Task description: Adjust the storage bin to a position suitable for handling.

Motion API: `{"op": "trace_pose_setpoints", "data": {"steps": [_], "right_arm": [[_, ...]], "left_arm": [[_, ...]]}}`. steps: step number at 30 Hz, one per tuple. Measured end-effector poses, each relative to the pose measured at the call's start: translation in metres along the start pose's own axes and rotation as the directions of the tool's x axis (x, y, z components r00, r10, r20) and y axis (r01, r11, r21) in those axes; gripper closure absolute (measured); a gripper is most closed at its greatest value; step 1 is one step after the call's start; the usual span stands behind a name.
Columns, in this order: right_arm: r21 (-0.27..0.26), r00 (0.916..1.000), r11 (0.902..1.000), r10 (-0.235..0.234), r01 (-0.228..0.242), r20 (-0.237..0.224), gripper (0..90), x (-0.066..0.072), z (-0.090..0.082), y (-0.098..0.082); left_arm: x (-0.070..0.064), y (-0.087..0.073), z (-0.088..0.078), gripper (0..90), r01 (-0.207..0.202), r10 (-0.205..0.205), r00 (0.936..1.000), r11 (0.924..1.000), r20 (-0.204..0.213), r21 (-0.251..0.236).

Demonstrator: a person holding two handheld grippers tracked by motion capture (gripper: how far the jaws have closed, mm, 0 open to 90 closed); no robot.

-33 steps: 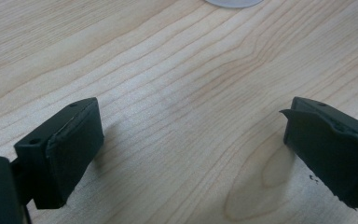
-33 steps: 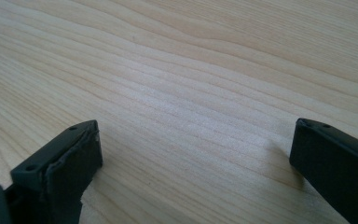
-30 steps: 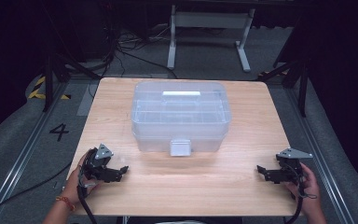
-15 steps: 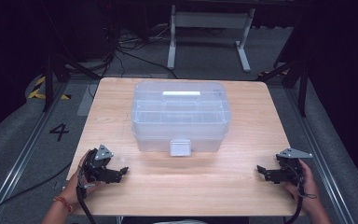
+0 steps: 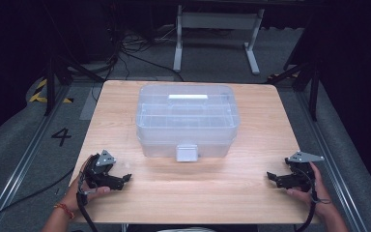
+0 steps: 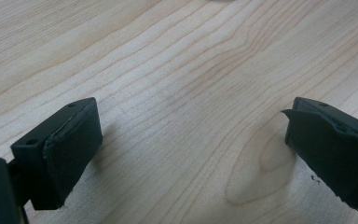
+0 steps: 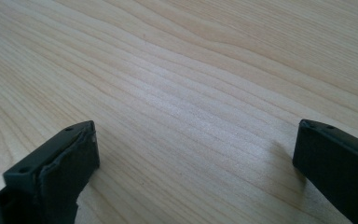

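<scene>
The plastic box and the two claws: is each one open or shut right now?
Clear plastic box: lid down, white front latch down against its front.
Left claw: open, jaws wide apart over bare wood, holding nothing.
Right claw: open, jaws wide apart over bare wood, holding nothing.
Table: carries the box in the middle, both claws low near its front edge.

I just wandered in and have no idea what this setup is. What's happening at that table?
A person sits at a wooden table, holding a two-jaw gripper in each hand. The left gripper and the right gripper rest near the table's front corners, jaws open and holding nothing. Between them, farther back, stands a clear plastic box with its lid down and a white latch facing the person. Nothing touches it.
</scene>
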State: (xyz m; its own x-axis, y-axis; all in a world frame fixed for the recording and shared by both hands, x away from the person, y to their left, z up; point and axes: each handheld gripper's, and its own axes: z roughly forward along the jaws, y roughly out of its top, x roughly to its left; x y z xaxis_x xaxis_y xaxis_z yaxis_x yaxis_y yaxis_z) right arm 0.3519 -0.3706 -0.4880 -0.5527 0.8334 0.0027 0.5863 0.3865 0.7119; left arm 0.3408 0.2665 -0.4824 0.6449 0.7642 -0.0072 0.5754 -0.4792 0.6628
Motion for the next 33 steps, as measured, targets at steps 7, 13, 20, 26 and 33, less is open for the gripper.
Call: {"op": "trace_pose_setpoints", "data": {"steps": [7,13,20,26,33], "right_arm": [[0.0,0.999,0.9997,-0.024,0.024,-0.037,7.2,-0.003,-0.002,0.0],[-0.046,0.999,0.9984,-0.034,0.033,-0.028,21.0,-0.004,-0.006,0.004],[-0.102,0.9975,0.994,-0.045,0.039,-0.054,23.3,-0.003,-0.017,0.023],[-0.152,0.9958,0.9865,-0.071,0.061,-0.059,23.6,-0.001,-0.027,0.049],[-0.196,0.9923,0.9765,-0.105,0.09,-0.066,24.0,0.001,-0.038,0.079]], "left_arm": [[0.001,0.0,0.0,4.3,-0.009,0.009,1.0,1.0,-0.004,-0.002],[0.0,0.0,0.0,4.3,-0.007,0.007,1.0,1.0,-0.005,-0.002],[0.001,0.0,0.0,4.1,-0.007,0.007,1.0,1.0,-0.004,-0.001],[0.002,0.001,0.0,2.3,-0.011,0.011,0.9999,0.9999,-0.012,0.008],[0.001,0.001,0.0,2.0,0.001,-0.001,0.9999,1.0,-0.01,0.008]]}}
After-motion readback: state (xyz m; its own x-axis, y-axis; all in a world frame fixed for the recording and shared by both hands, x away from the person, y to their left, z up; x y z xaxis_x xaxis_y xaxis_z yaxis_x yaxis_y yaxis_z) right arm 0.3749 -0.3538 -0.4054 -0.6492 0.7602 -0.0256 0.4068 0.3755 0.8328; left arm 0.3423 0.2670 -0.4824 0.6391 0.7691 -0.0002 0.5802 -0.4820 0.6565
